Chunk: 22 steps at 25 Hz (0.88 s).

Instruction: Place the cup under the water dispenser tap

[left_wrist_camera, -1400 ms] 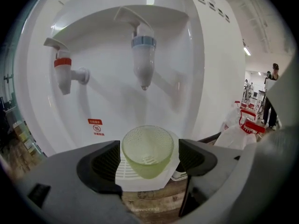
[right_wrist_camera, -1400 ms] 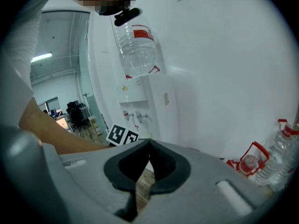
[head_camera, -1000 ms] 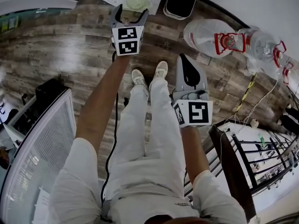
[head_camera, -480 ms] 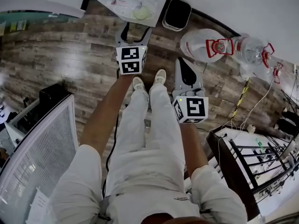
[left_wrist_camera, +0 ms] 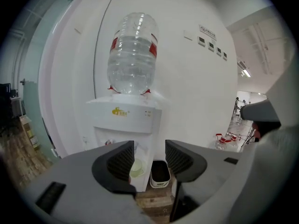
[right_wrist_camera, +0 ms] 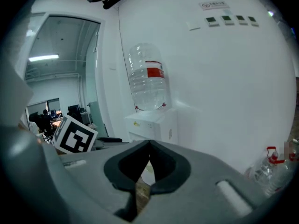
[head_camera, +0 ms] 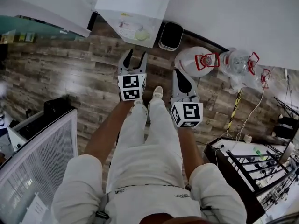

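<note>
Wood-plank floor [head_camera: 60,69] runs up to a white wall [head_camera: 224,13], and the dispenser [left_wrist_camera: 124,120] stands against that wall, ahead of both pairs of jaws.

The left gripper [left_wrist_camera: 149,160] has its jaws partly apart. They have just been closing, and nothing is between them. The pale green cup [left_wrist_camera: 137,168] shows in the gap, close by the left jaw's pad but well beyond it. It sits in the dispenser's alcove, and whether it is right under a tap I cannot tell. A black bin [left_wrist_camera: 160,174] stands beside the dispenser, straight ahead between the jaws.

The right gripper [right_wrist_camera: 148,148] has its jaws closed tip to tip, empty.

Only the head view shows the spare bottles [head_camera: 191,62] lying on the floor, out past the right jaws. The left gripper view shows the clear bottle [left_wrist_camera: 132,55] upright on the dispenser, above the jaws. The right gripper view alone shows a glass-walled office [right_wrist_camera: 60,78] off to the left of its jaws.
</note>
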Motion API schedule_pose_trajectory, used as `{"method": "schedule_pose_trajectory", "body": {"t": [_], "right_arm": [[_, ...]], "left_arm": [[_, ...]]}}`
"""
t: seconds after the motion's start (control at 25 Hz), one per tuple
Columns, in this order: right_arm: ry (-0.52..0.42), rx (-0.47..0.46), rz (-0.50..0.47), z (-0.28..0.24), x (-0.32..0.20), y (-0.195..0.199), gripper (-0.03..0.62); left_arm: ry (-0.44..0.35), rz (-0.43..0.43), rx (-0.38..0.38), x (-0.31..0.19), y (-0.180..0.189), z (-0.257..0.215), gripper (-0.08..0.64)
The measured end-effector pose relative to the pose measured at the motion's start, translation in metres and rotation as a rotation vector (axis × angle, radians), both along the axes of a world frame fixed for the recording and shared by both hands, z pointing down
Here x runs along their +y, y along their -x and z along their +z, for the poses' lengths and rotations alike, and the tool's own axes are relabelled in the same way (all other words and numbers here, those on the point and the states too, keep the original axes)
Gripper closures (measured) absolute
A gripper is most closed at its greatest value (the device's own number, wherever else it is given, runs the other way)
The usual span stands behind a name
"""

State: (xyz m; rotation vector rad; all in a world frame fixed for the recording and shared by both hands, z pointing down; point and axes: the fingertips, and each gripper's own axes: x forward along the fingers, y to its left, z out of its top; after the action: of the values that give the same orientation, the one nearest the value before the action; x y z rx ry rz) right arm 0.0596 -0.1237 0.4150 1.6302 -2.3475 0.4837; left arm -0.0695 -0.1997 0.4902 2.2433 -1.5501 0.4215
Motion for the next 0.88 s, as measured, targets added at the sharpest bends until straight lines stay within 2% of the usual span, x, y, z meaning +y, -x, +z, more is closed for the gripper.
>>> {"method": "schedule_pose_trajectory", "body": {"t": [0.32, 0.56, 0.68, 0.88], "right_arm": [[-0.024, -0.048, -0.008, -0.073, 0.015, 0.009, 0.594], [-0.049, -0.068, -0.027, -0.112, 0.021, 0.019, 0.594], [-0.067, -0.073, -0.035, -0.129, 0.024, 0.020, 0.594], [-0.077, -0.075, -0.055, -0.152, 0.033, 0.023, 0.594]], "left_arm": [[-0.026, -0.015, 0.018, 0.036, 0.003, -0.090, 0.447], [-0.081, 0.026, -0.036, 0.053, 0.008, -0.130, 0.507], [-0.109, 0.044, -0.038, 0.063, 0.006, -0.155, 0.545], [-0.137, 0.048, -0.031, 0.081, 0.008, -0.191, 0.561]]}}
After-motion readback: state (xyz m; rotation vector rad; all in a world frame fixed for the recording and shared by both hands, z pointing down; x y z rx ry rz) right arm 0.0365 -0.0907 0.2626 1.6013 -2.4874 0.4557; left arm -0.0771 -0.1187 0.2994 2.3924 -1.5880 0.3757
